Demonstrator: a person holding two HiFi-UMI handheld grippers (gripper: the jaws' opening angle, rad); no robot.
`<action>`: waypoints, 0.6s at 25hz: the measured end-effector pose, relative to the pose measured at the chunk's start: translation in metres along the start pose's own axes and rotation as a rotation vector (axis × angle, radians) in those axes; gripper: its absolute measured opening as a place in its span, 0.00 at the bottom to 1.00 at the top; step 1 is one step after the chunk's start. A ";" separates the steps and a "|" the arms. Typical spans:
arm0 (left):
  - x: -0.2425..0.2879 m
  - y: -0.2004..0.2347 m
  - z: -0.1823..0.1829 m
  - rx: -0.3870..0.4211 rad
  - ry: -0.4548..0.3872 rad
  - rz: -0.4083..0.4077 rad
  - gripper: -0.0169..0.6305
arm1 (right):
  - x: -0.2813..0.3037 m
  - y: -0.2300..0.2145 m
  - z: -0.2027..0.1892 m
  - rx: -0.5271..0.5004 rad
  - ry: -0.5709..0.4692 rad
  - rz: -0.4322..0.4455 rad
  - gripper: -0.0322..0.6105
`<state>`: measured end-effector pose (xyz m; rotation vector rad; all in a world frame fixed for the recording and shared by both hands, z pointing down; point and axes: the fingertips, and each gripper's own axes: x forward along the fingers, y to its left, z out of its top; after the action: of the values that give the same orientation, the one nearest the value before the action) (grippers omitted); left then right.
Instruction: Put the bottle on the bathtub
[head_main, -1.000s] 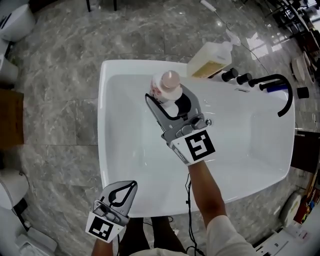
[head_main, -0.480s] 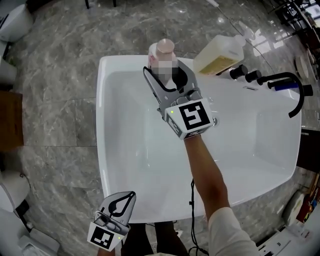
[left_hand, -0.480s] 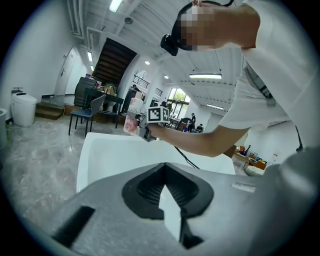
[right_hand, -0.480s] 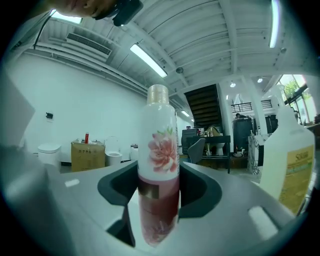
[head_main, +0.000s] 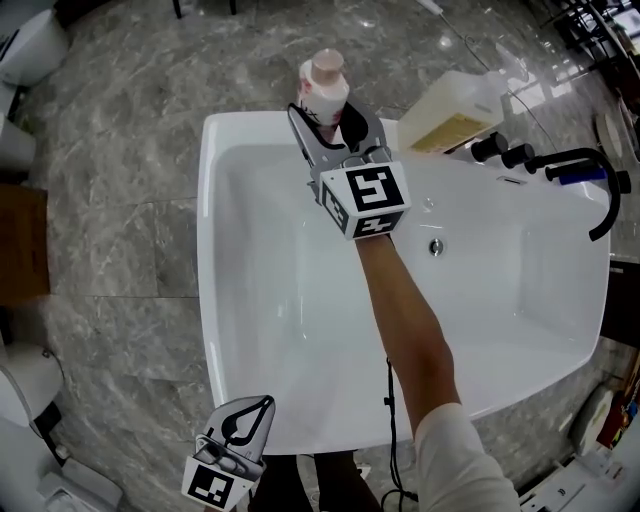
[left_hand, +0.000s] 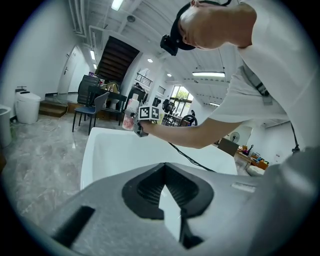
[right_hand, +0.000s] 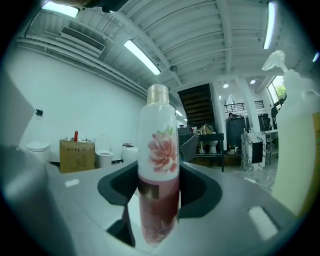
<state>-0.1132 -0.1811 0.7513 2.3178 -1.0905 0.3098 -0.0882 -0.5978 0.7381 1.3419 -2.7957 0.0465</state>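
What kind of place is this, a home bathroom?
Probably a bathroom showroom, not a home: a freestanding bathtub on open marble floor, toilets standing by a wall, and a staircase beyond.

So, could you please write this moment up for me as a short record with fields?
bottle: upright, pink flower label, pale cap
right tongs: shut on the bottle's lower body
bottle's place: over the far rim of the bathtub, beside a yellowish jug; contact with the rim cannot be told
left tongs: shut, empty, by the bathtub's near rim
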 end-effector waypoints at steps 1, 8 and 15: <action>0.000 0.000 -0.001 0.004 0.002 0.000 0.03 | 0.003 -0.004 -0.003 0.001 0.003 -0.011 0.43; 0.000 0.000 -0.006 0.008 0.022 0.001 0.03 | 0.027 -0.021 -0.036 0.025 0.068 -0.064 0.43; 0.001 0.000 -0.011 0.009 0.042 0.003 0.03 | 0.033 -0.027 -0.047 0.061 0.013 -0.057 0.44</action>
<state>-0.1128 -0.1755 0.7604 2.3067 -1.0746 0.3639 -0.0866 -0.6381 0.7865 1.4282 -2.7655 0.1398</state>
